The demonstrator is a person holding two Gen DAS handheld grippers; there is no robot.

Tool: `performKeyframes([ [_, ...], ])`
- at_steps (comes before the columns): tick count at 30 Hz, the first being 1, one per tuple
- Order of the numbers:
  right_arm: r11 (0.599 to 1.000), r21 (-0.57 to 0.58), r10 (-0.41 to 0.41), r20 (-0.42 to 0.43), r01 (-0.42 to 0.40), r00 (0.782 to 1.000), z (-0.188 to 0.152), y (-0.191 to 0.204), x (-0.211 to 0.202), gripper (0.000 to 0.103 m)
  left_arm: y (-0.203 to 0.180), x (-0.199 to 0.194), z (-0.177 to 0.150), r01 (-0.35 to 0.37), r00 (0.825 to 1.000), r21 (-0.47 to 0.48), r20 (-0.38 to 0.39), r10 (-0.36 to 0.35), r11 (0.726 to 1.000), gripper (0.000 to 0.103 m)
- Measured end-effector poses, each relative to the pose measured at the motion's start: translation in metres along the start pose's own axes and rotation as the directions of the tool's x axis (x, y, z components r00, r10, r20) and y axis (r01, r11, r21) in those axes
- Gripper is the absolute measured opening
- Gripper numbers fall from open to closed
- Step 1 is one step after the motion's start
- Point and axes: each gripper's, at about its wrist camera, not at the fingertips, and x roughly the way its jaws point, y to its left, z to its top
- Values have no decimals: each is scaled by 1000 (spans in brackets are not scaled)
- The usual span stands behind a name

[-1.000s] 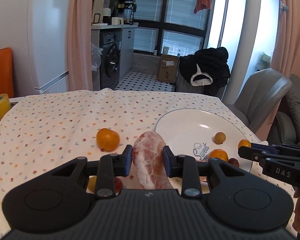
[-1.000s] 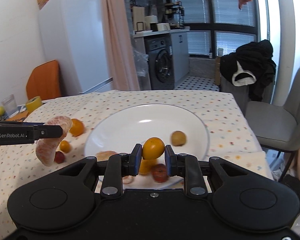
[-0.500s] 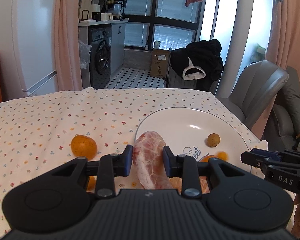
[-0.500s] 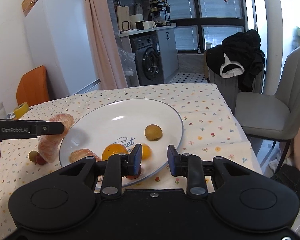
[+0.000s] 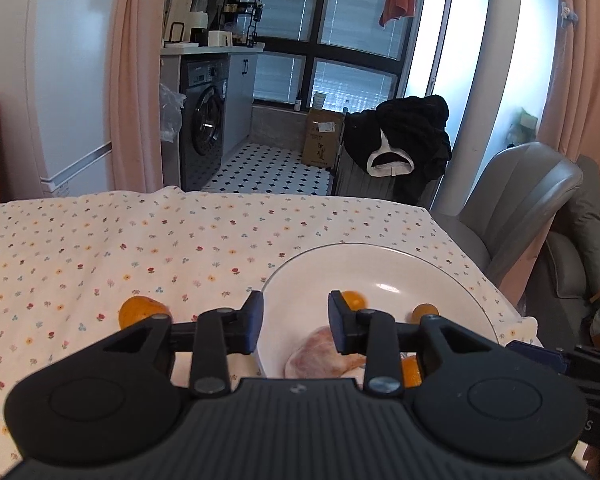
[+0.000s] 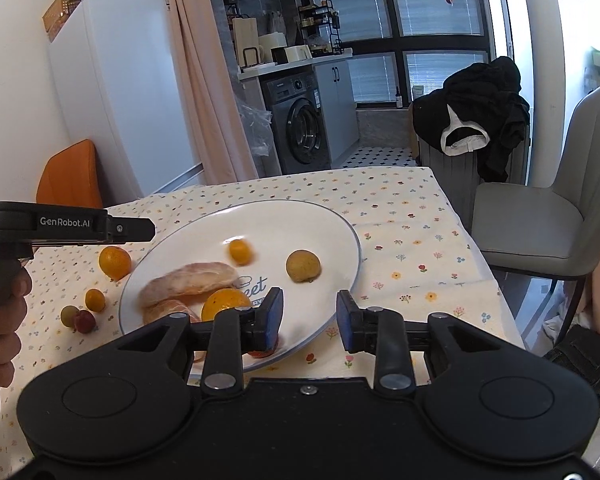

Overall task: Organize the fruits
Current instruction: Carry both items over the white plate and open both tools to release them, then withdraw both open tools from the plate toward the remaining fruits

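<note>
Both sets of jaws stand wide apart and empty: the left gripper hangs over the plate's left rim, the right gripper over its near rim. On the white plate lie two peeled pomelo segments, one orange, one kumquat that is blurred, one brownish longan, and a red fruit half hidden behind the right finger. On the tablecloth by the plate's left edge sit one more orange, one small kumquat, perhaps a green grape, and one red fruit.
</note>
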Motion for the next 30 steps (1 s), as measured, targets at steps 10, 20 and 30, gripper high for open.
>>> performKeyframes([
  [10,1000,-19,11,23,-10,1000,1,16,-4,47,9,-21,-4,-45,999,14,15,45,999,65],
  [20,999,-41,7,46,-5,999,-2,38,-12,68,25,-45,-14,-98,994,15,39,98,995,83],
  [30,995,-81,65,34,-62,997,1,66,-15,100,49,-71,-23,-142,987,-11,68,142,990,97],
])
